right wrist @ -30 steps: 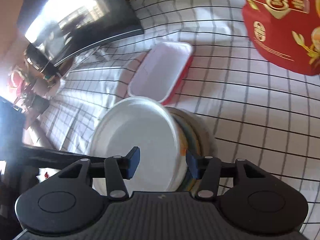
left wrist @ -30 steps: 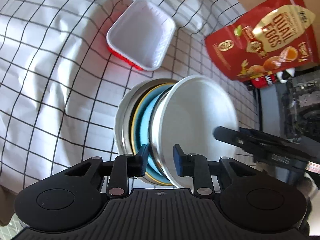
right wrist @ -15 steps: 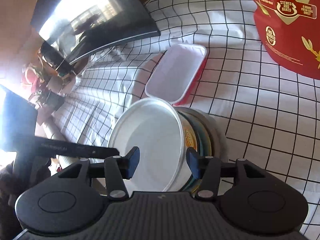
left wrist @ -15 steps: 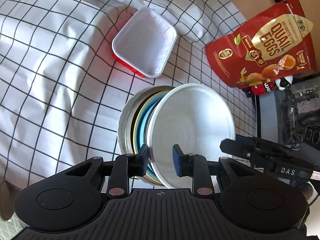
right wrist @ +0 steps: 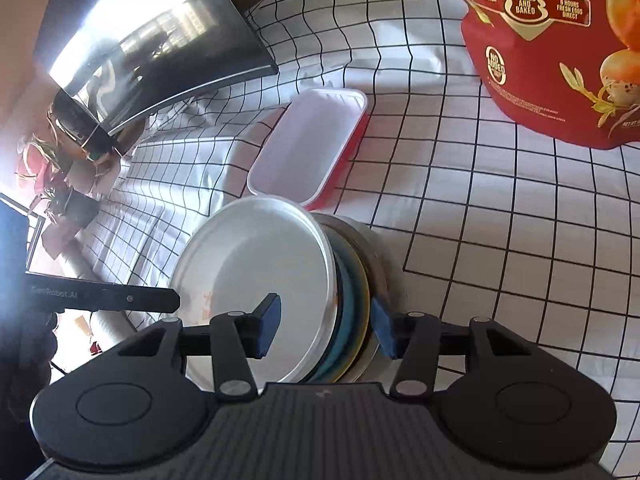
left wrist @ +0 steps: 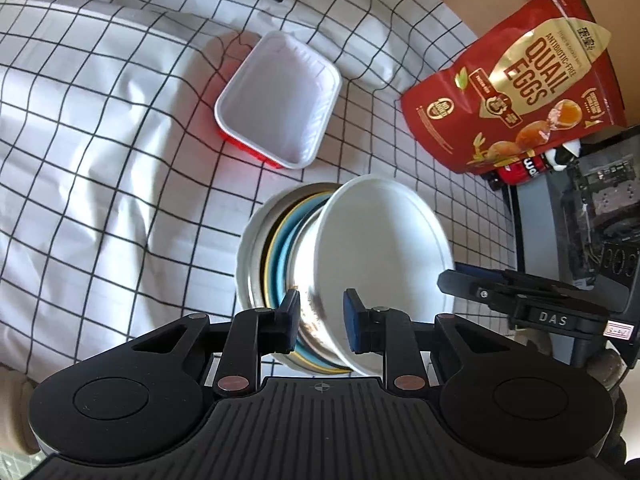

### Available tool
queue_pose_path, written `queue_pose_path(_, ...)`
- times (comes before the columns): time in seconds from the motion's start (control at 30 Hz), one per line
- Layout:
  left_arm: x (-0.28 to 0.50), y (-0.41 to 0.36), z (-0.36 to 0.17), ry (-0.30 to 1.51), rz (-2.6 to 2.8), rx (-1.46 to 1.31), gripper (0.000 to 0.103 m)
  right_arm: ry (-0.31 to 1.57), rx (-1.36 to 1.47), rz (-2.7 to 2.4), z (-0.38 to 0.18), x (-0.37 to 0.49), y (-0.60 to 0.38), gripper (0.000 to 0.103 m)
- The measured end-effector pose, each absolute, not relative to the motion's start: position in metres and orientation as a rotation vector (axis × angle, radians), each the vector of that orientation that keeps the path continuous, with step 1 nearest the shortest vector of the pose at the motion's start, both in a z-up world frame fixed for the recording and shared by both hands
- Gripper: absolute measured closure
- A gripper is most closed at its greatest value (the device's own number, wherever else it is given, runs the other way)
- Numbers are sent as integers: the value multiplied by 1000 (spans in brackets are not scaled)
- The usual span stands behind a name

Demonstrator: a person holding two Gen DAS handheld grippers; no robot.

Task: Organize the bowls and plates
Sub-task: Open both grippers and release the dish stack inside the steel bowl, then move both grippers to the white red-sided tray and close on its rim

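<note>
White and metal-rimmed, the top bowl (left wrist: 384, 256) is seen tilted on a nested stack of dishes (left wrist: 276, 256) on the checked cloth (left wrist: 100, 152), its mouth turned toward three o'clock in the left view. Its near rim is straddled by the left gripper (left wrist: 320, 316), whose jaws have just been closing to a narrow gap around the wall; firm pad contact cannot be confirmed. From the opposite side, the right gripper (right wrist: 324, 326) is held partly open across the bowl's rim and the stack's edge, apparently without pressing. A red tray (left wrist: 280, 100) lies at twelve o'clock, a red pouch (left wrist: 516, 80) at two.
</note>
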State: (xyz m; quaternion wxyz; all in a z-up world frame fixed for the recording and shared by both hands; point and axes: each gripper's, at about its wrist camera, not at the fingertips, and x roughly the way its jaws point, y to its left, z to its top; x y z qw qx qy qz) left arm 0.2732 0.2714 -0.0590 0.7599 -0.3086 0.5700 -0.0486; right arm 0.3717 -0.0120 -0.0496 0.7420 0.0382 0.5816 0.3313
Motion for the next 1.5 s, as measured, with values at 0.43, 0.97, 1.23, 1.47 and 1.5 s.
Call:
queue_pose_path(0.43, 265, 263, -55, 1263, -198, -607, 77, 1284, 29, 740, -51, 363, -14, 52)
queue_pose_path(0.97, 371, 335, -25, 1087, -13, -509, 77, 1000, -154, 538, 15, 429, 11, 21)
queue_pose_path(1.23, 449, 330, -95, 1154, 53, -382, 77, 1173, 43, 611, -46, 494, 38, 19)
queue_pose_path(1.47, 465, 331, -133, 1234, 101, -419, 77, 1378, 216, 605, -118, 528, 43, 39)
queue_pose_path(1.5, 467, 330, -137, 1246, 72, -452, 76, 1391, 218, 605, -125, 529, 46, 39)
